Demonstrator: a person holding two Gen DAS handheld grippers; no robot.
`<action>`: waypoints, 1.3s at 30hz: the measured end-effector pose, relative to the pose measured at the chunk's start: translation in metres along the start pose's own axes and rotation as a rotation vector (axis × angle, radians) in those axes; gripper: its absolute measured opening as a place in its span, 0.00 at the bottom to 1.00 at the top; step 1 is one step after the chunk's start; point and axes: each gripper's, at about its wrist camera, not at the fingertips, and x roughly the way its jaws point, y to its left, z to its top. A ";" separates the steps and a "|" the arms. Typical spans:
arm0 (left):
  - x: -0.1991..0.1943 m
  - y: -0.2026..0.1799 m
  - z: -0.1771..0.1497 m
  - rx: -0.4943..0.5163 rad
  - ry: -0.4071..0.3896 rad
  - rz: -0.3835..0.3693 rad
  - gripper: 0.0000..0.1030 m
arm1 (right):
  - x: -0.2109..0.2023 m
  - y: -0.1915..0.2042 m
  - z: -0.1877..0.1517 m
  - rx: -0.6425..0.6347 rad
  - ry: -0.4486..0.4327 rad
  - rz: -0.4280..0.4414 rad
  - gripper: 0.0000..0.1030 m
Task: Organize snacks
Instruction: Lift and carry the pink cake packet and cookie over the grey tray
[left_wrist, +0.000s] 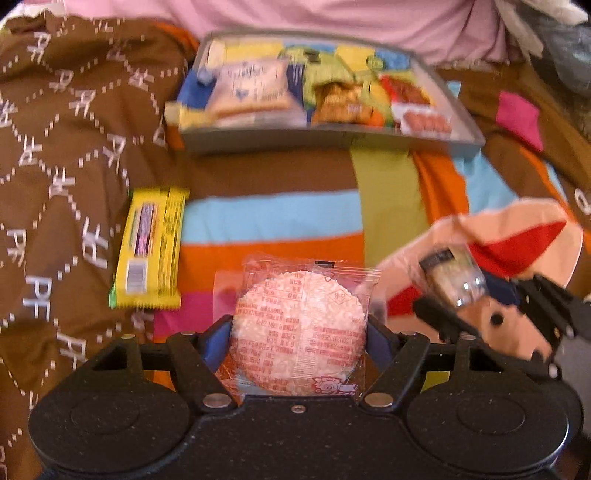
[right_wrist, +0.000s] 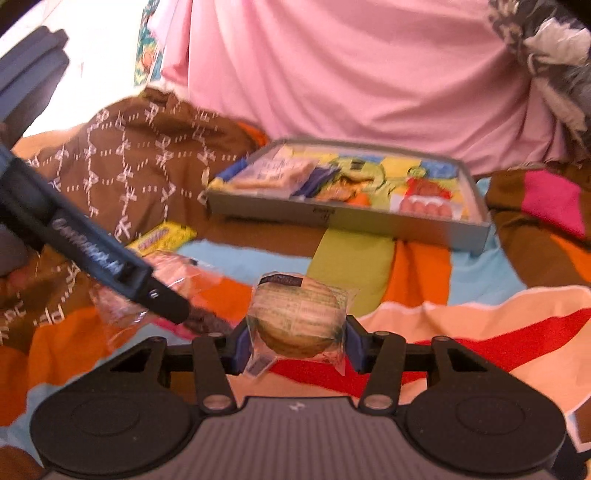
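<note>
The left gripper (left_wrist: 299, 332) grasps a wrapped round rice cracker (left_wrist: 299, 325) at lower centre. The right gripper (right_wrist: 297, 341) clamps a wrapped round pastry (right_wrist: 299, 321). A grey snack tray (left_wrist: 332, 138) sits at upper centre on the patterned bedspread (left_wrist: 273, 218), and a yellow snack bar (left_wrist: 149, 251) lies at left.

Wrapped rice cracker (left_wrist: 299, 328), green-wrapped round snack (right_wrist: 299, 321), yellow bar (left_wrist: 149, 254), filled grey tray (left_wrist: 332, 138)

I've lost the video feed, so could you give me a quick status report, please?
Left gripper shut on rice cracker. Right gripper shut on green-wrapped snack. Tray ahead, path clear; yellow bar still loose.
</note>
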 end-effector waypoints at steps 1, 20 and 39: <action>-0.003 -0.003 0.003 -0.002 -0.017 0.003 0.73 | -0.003 0.000 0.002 0.000 -0.014 -0.005 0.53; -0.040 -0.022 0.100 0.038 -0.223 0.031 0.73 | -0.028 -0.024 0.043 0.019 -0.214 -0.067 0.54; 0.069 -0.009 0.200 -0.005 -0.412 -0.016 0.73 | 0.103 -0.097 0.117 0.006 -0.216 -0.177 0.54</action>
